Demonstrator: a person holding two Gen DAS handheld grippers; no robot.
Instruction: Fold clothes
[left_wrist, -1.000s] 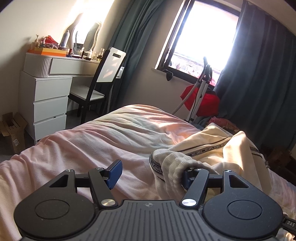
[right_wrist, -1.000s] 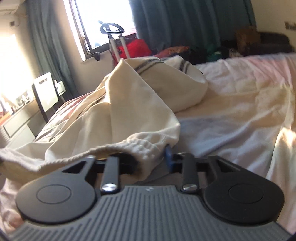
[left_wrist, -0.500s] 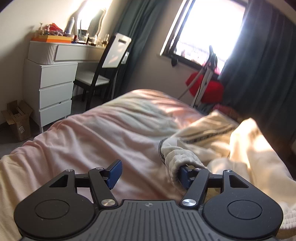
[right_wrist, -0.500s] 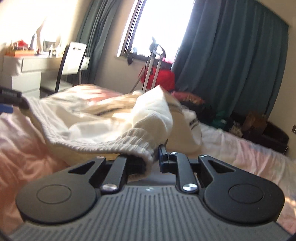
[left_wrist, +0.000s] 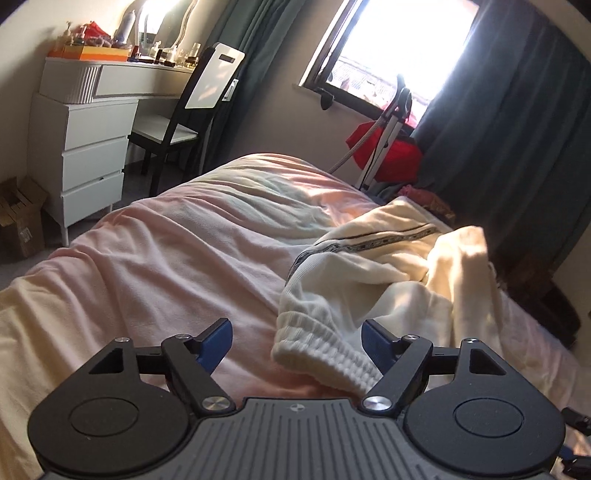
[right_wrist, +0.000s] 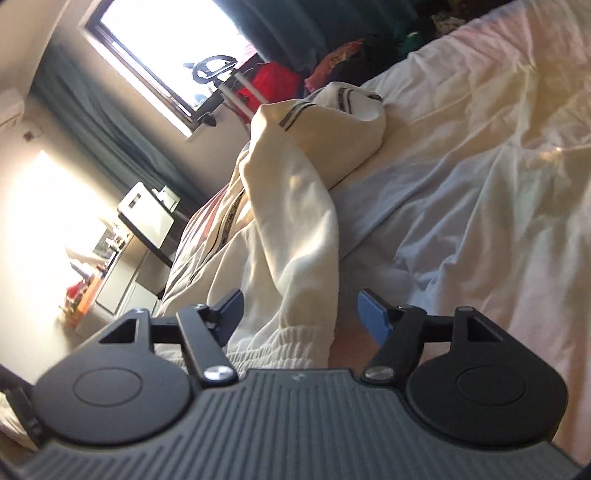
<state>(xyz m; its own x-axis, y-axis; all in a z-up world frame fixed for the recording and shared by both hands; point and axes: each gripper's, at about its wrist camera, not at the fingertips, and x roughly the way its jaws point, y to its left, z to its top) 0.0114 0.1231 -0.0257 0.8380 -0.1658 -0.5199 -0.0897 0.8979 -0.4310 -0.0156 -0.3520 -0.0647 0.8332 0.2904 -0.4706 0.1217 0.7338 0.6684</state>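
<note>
A cream garment with ribbed hem and dark striped trim (left_wrist: 373, 273) lies rumpled on the pink bed (left_wrist: 177, 266). My left gripper (left_wrist: 295, 341) is open; the ribbed hem (left_wrist: 317, 339) lies between its blue pads, nearer the right one. In the right wrist view, tilted, the same garment (right_wrist: 295, 221) runs away from my right gripper (right_wrist: 301, 310), which is open with the ribbed hem (right_wrist: 280, 347) resting loosely between its pads.
A white dresser (left_wrist: 85, 122) and a black chair (left_wrist: 184, 122) stand left of the bed. A red bag with a handle frame (left_wrist: 388, 151) sits under the window (left_wrist: 384, 62). Dark curtains (left_wrist: 517, 140) and piled clothes lie at the far right.
My right gripper has opened and let go of the ribbed hem, and its view has tilted. The garment has dropped lower onto the bed. The left gripper stays open, hem now between its pads.
</note>
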